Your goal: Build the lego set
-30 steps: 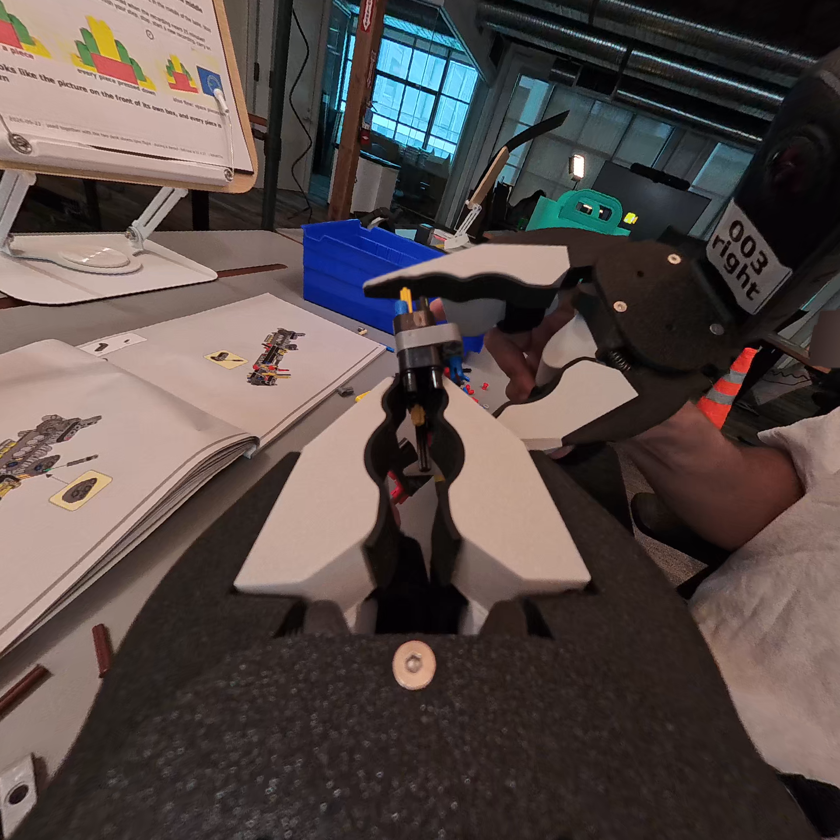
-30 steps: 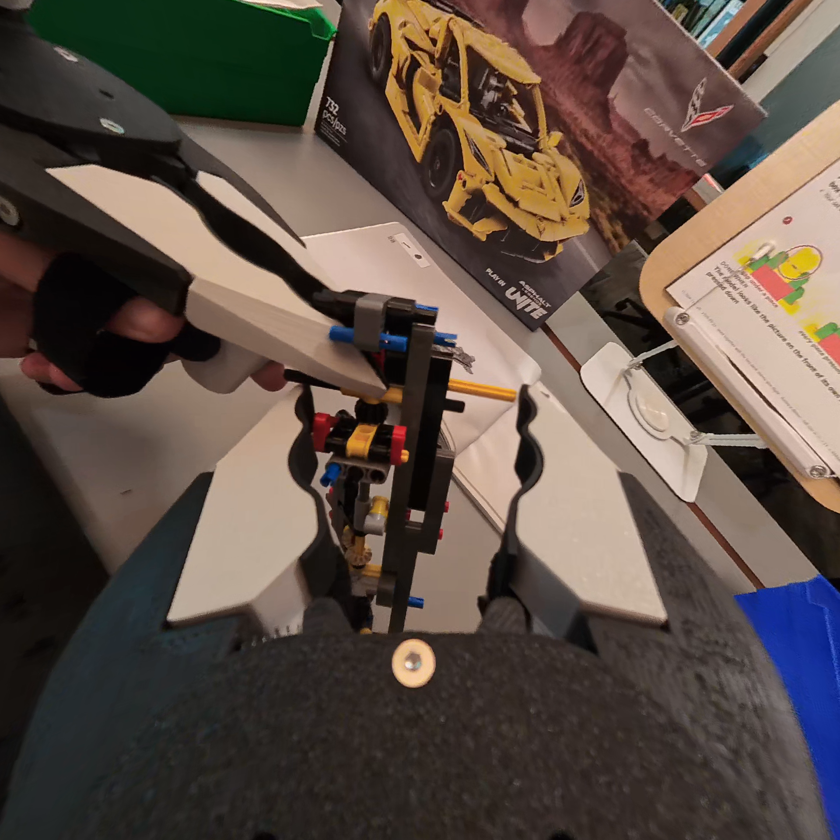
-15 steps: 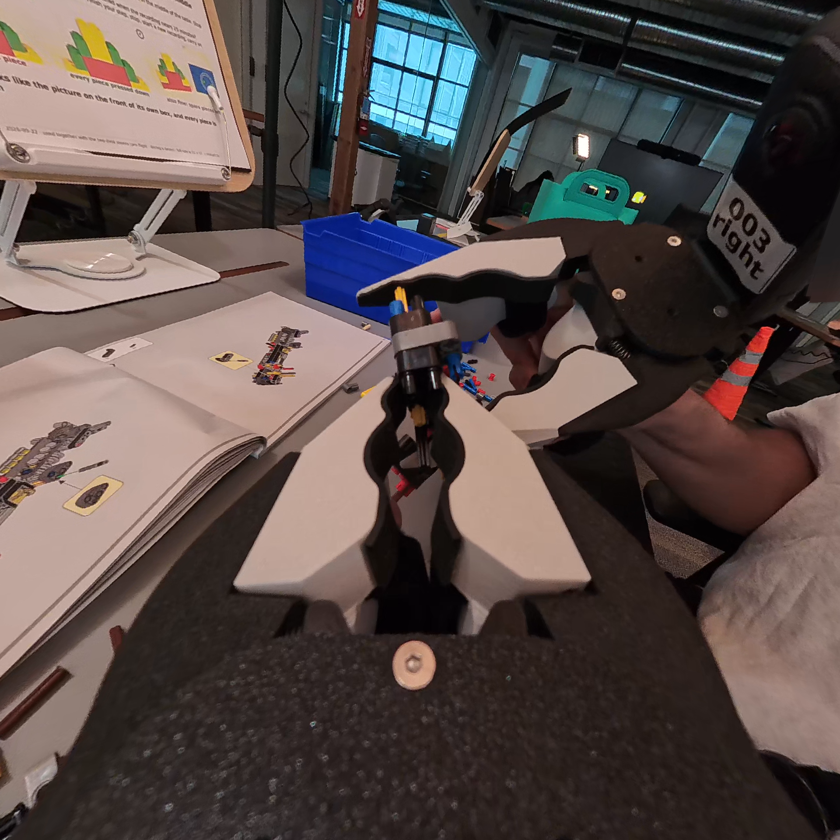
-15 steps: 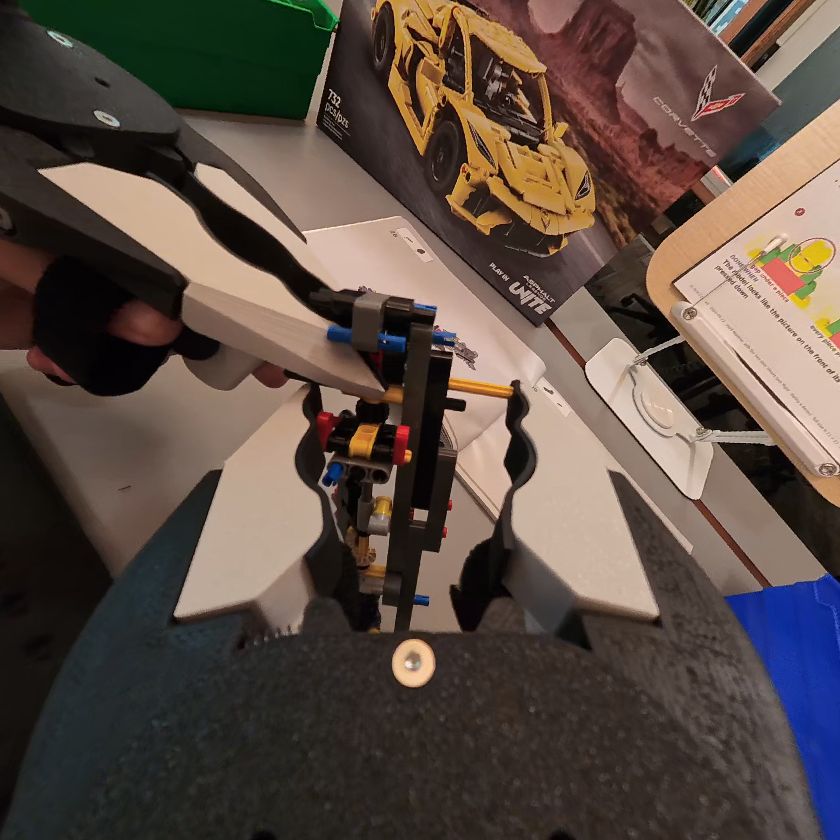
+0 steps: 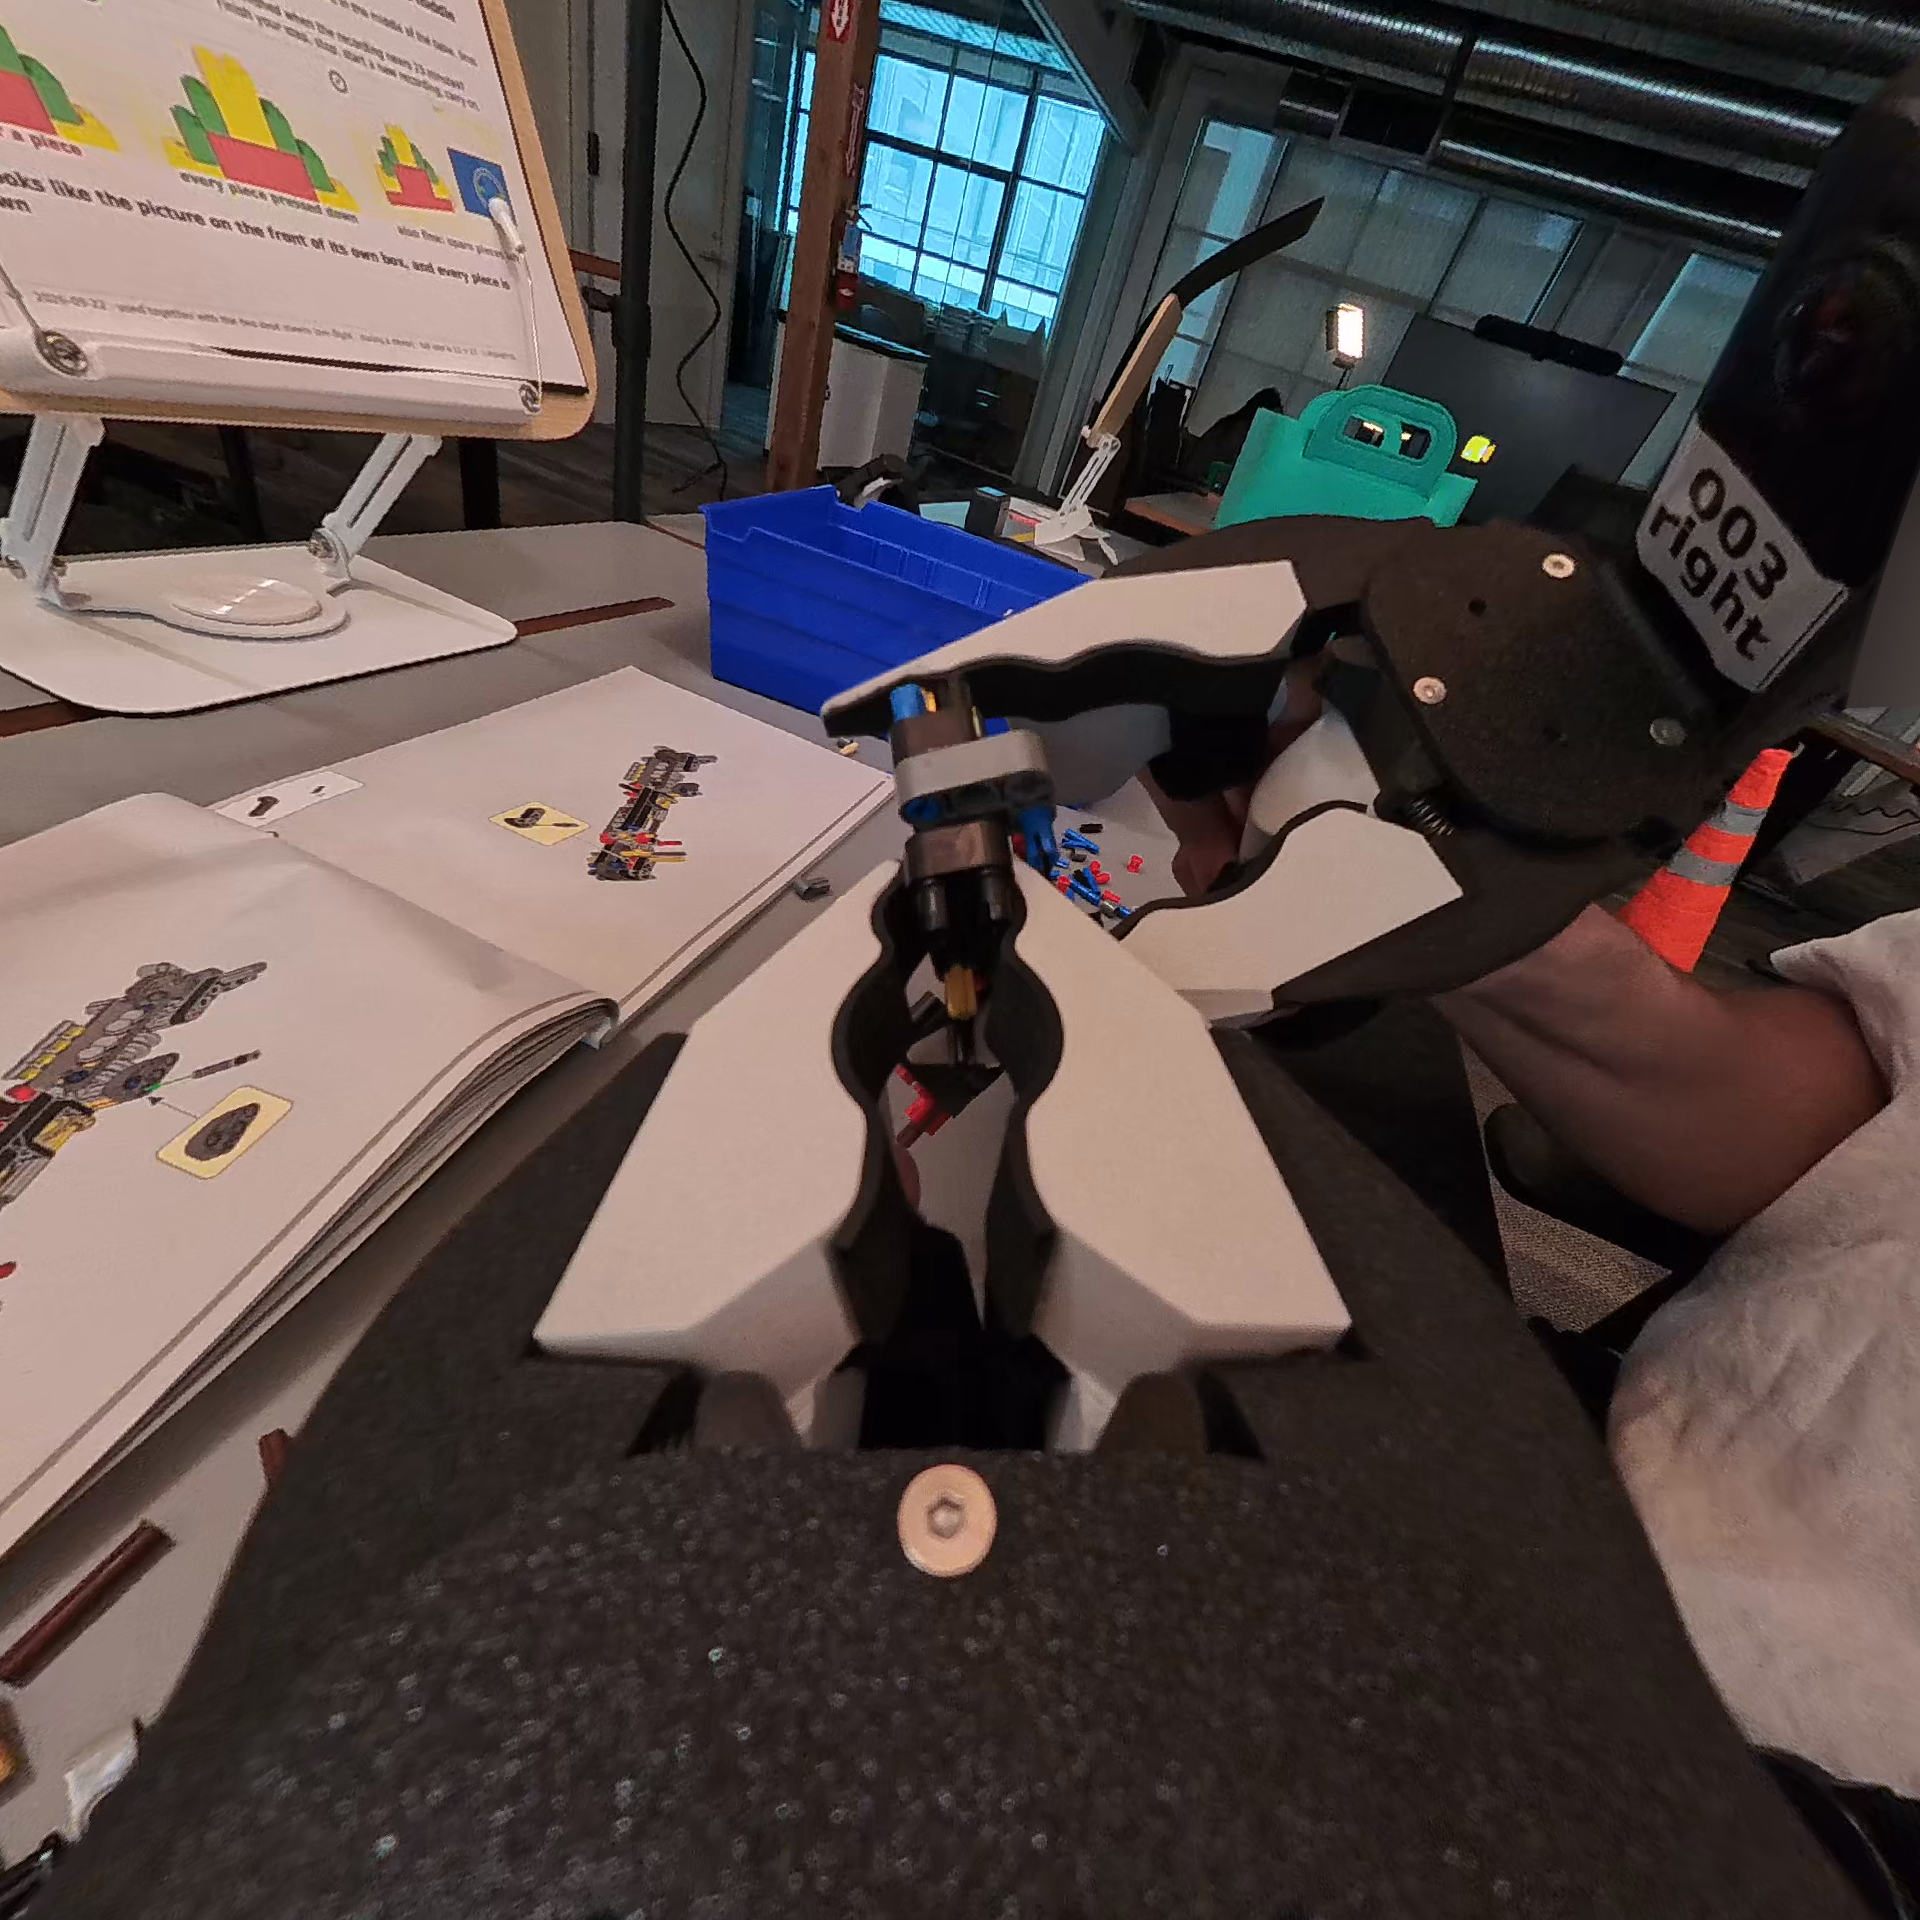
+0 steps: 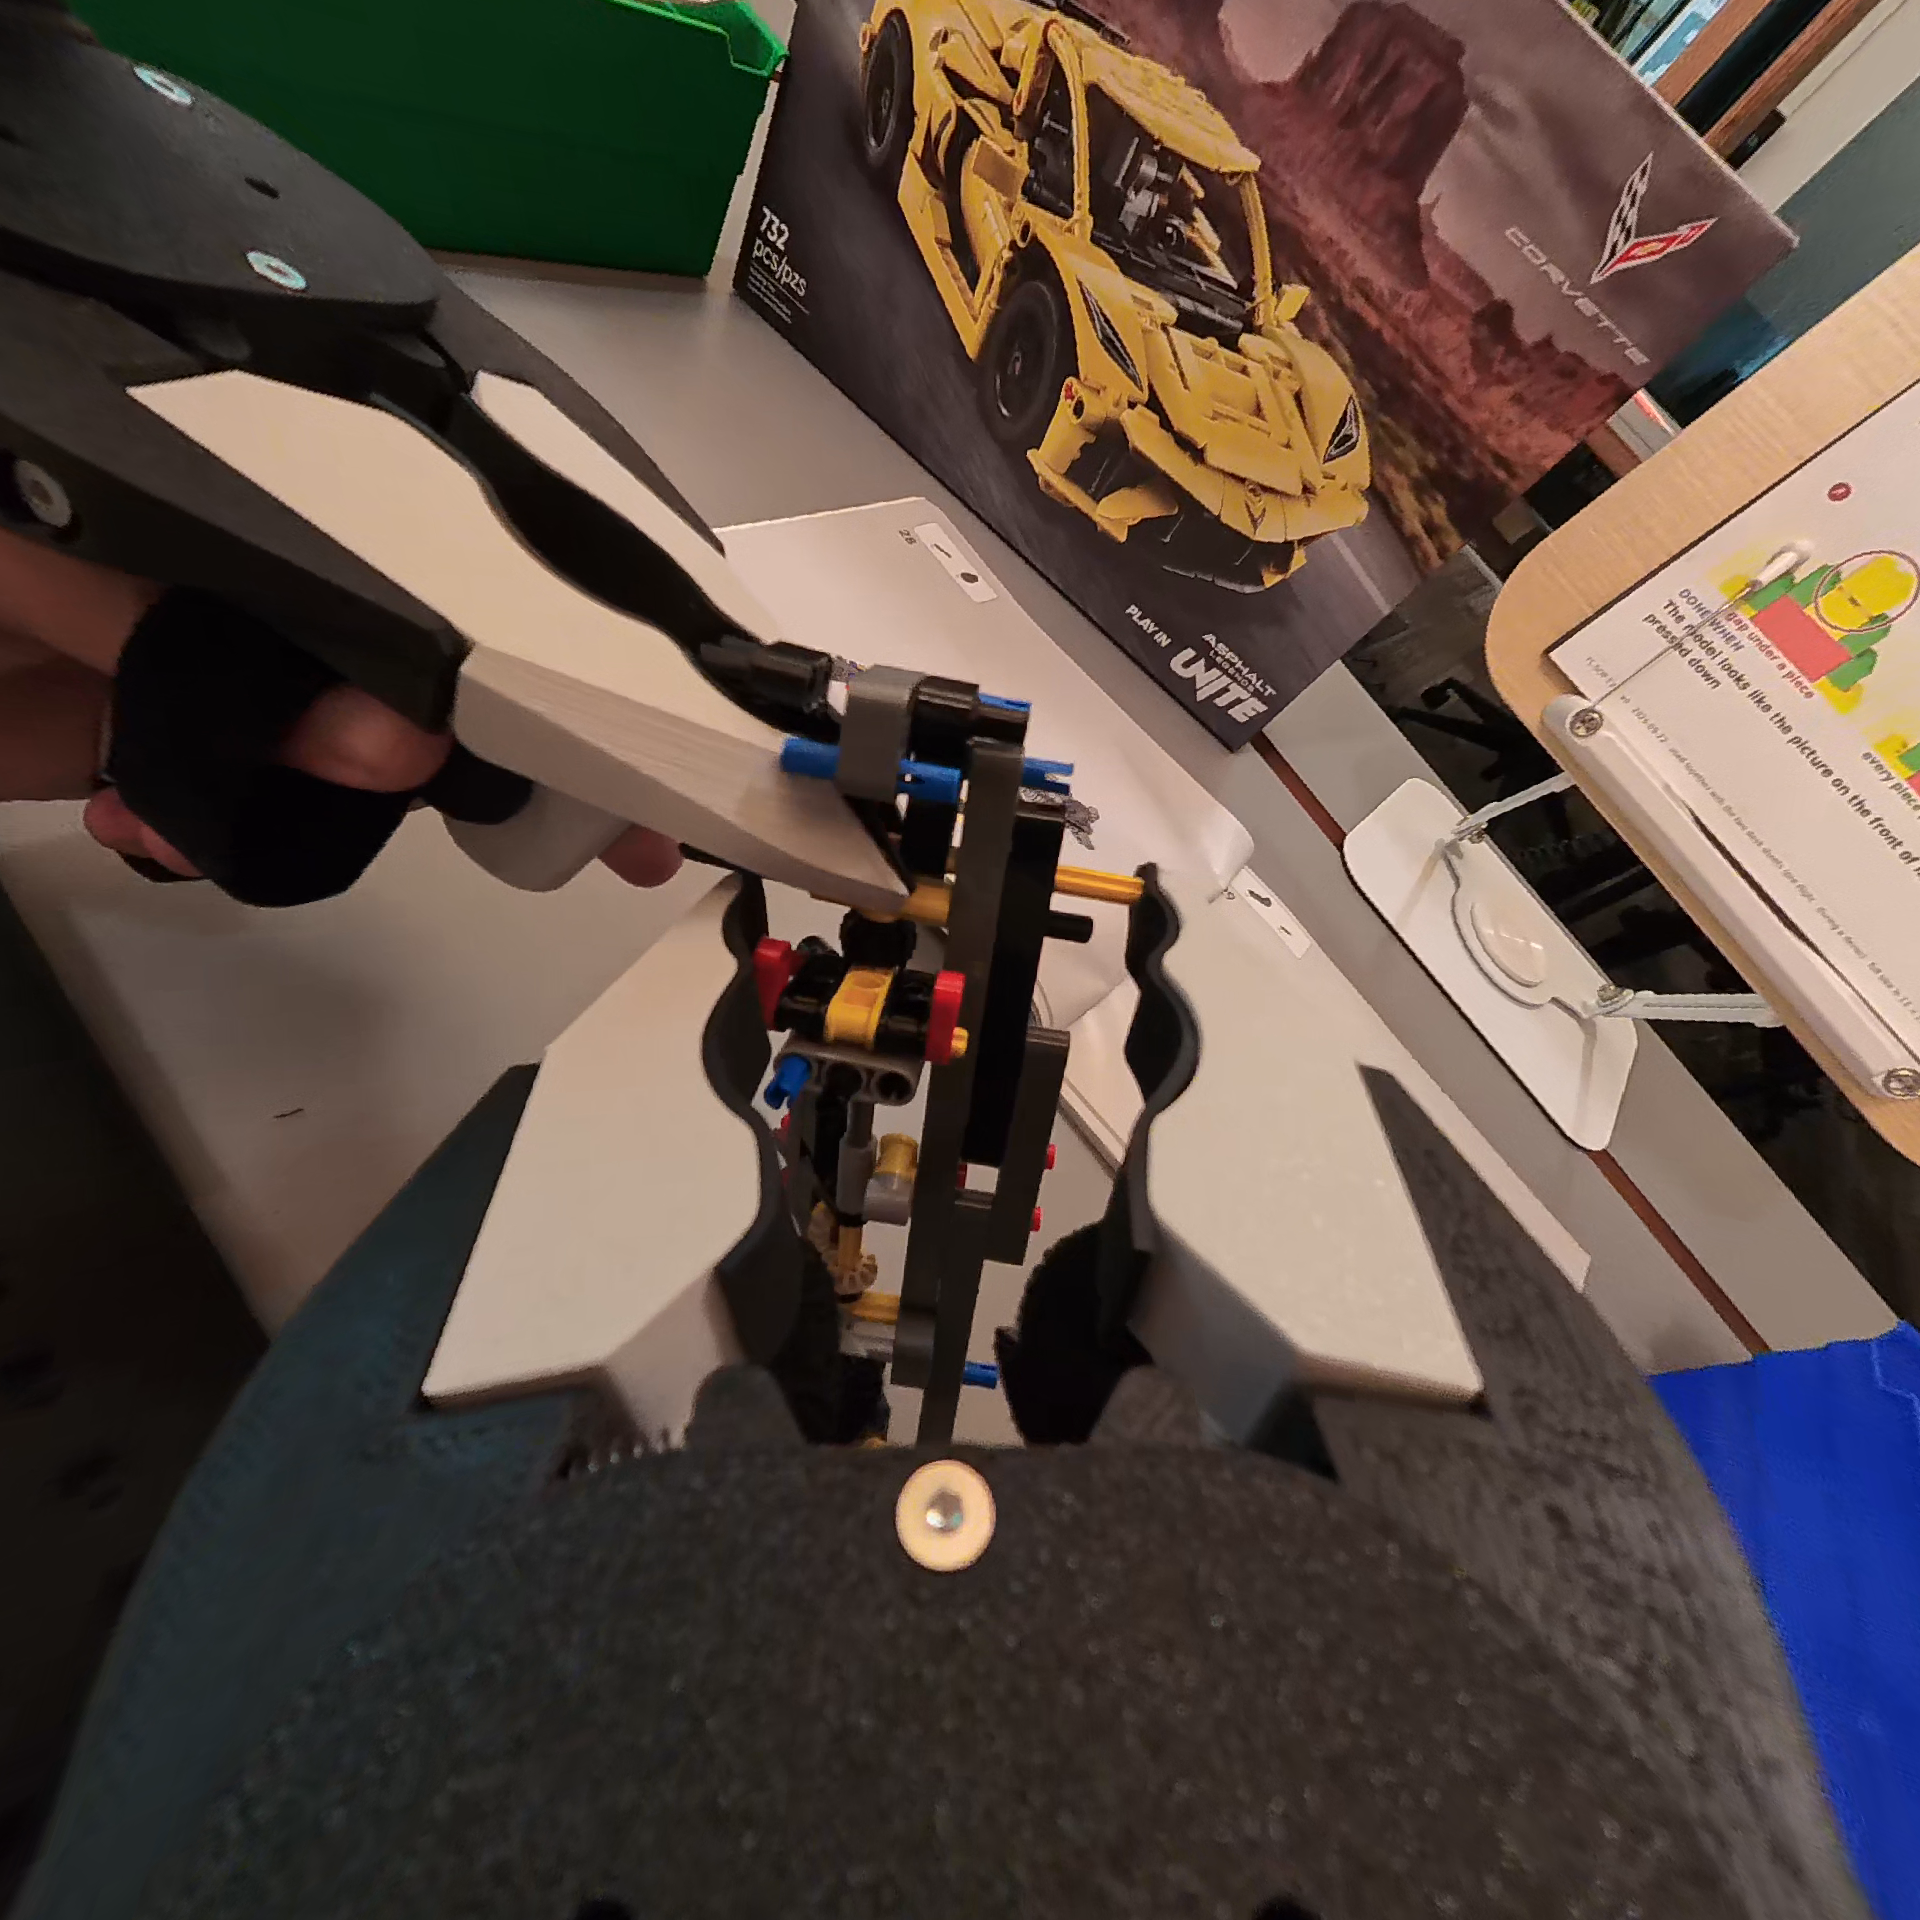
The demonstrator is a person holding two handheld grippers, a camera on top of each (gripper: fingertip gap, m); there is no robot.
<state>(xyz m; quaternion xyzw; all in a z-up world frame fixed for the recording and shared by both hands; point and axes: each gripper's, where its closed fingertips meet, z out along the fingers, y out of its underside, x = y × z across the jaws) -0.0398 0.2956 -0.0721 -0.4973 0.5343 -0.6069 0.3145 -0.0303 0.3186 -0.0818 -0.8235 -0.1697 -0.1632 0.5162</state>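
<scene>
Both claws were up off the grey table point(image 5: 582, 566), meeting over the same thing: a half-built black Lego Technic frame with yellow axles and red and blue pins point(image 6: 971, 997). The left gripper point(image 5: 951, 904) had its white fingers clenched on the top end of that frame, right below a light grey beam. The right gripper point(image 6: 940, 925) was spread wide; the frame stood upright in the gap between its fingers, and its jaws weren't clamped on anything, though one finger tip was resting against the frame's blue-pin end in the left wrist view. Under it all lay the open white instruction booklet point(image 5: 343, 987), with a pile of small red and blue loose pins point(image 5: 1086, 883) just past it and a blue plastic bin point(image 5: 831, 592) behind. The box with the yellow sports car picture point(image 6: 1195, 312) stood propped against the back, next to a green bin point(image 6: 468, 114). A wooden board on a white stand point(image 5: 270, 312) held a printed sheet.
</scene>
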